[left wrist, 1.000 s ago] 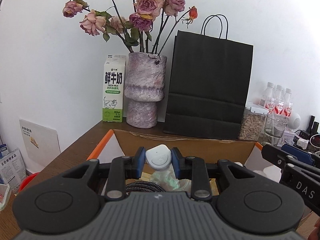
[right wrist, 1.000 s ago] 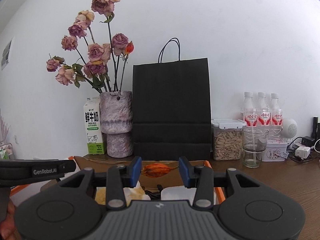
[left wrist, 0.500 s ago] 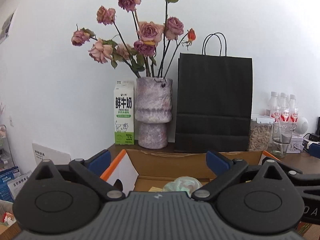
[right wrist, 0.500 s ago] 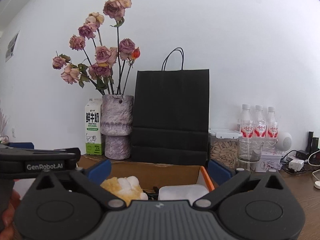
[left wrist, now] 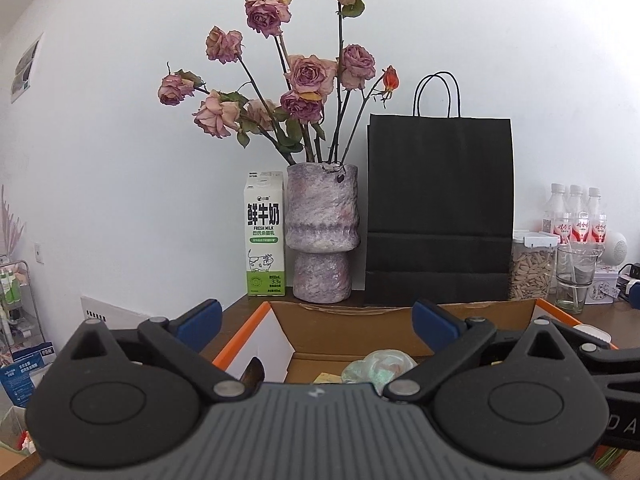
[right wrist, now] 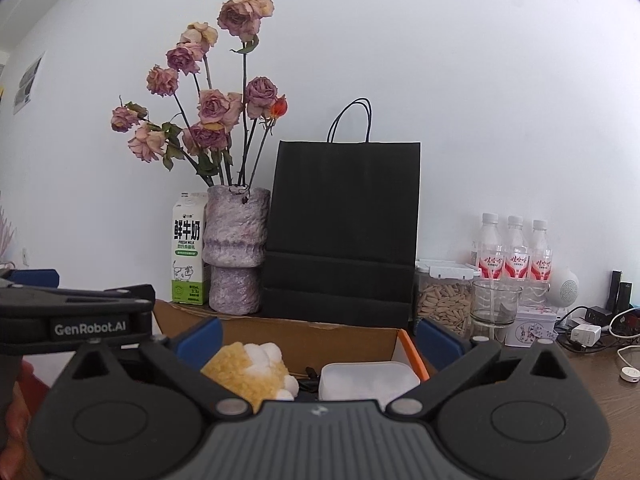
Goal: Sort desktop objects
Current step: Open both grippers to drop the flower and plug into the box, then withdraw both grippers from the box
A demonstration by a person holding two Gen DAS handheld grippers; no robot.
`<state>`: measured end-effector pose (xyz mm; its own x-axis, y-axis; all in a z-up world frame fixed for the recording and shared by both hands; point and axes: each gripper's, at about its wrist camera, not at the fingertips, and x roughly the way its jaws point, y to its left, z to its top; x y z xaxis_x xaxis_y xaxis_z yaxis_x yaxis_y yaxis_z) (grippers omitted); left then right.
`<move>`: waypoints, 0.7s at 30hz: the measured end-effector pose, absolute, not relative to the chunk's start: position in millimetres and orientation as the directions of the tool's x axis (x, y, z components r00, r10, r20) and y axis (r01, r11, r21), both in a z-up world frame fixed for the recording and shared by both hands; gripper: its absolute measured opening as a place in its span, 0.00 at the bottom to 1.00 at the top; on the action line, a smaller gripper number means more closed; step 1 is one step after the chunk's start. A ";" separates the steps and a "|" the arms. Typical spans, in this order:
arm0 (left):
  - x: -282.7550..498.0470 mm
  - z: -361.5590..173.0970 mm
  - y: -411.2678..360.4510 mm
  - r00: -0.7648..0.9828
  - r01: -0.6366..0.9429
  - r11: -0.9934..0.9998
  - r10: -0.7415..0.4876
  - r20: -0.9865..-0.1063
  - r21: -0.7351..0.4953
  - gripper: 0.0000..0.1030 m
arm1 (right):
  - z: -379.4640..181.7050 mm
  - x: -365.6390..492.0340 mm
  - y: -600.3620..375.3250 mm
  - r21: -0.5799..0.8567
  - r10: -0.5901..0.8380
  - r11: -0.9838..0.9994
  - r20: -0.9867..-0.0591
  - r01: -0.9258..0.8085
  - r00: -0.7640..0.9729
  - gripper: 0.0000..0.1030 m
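Note:
An open cardboard box [left wrist: 340, 330] with orange-edged flaps sits right below both grippers. My left gripper [left wrist: 316, 322] is open wide above it, with nothing between its blue pads [left wrist: 200, 320]. Under it in the box lie a crumpled pale green wad [left wrist: 378, 366] and a yellow scrap [left wrist: 328, 378]. My right gripper [right wrist: 319, 339] is also open wide and empty over the same box [right wrist: 312, 338]. Beneath it sit a yellow and white plush [right wrist: 250, 372] and a white container [right wrist: 366, 380]. The left gripper's body [right wrist: 76, 312] shows at the left of the right wrist view.
Behind the box stand a milk carton [left wrist: 265, 236], a stone-look vase of dried roses [left wrist: 322, 232] and a black paper bag [left wrist: 440, 216]. To the right are a seed jar [right wrist: 442, 300], a glass [right wrist: 496, 304], three bottles [right wrist: 516, 252], chargers and cables [right wrist: 588, 332].
The left gripper has let go of the white rounded device it held a second ago, and its jaws have spread wide. The right jaws have widened too. Both views have tilted up slightly.

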<state>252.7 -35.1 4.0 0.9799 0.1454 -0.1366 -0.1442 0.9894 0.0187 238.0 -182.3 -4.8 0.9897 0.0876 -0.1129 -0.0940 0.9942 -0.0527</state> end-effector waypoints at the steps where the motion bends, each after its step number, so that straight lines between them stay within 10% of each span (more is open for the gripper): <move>1: 249.8 3.4 -34.2 0.979 -0.157 0.988 0.157 -0.130 0.017 1.00 | -5.0 236.7 -182.0 -0.054 0.088 0.994 -0.113 -0.095 0.990 1.00; 21: 152.0 1.2 -27.3 0.976 -0.132 0.991 0.136 -0.172 0.031 1.00 | -11.2 148.1 -189.9 -0.066 0.109 0.990 -0.176 -0.122 0.978 1.00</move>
<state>152.0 -27.3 1.2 0.9757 0.1357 -0.1721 -0.1325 0.9907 0.0305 148.1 -189.9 -11.2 0.9783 0.1090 -0.1761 -0.1222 0.9903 -0.0657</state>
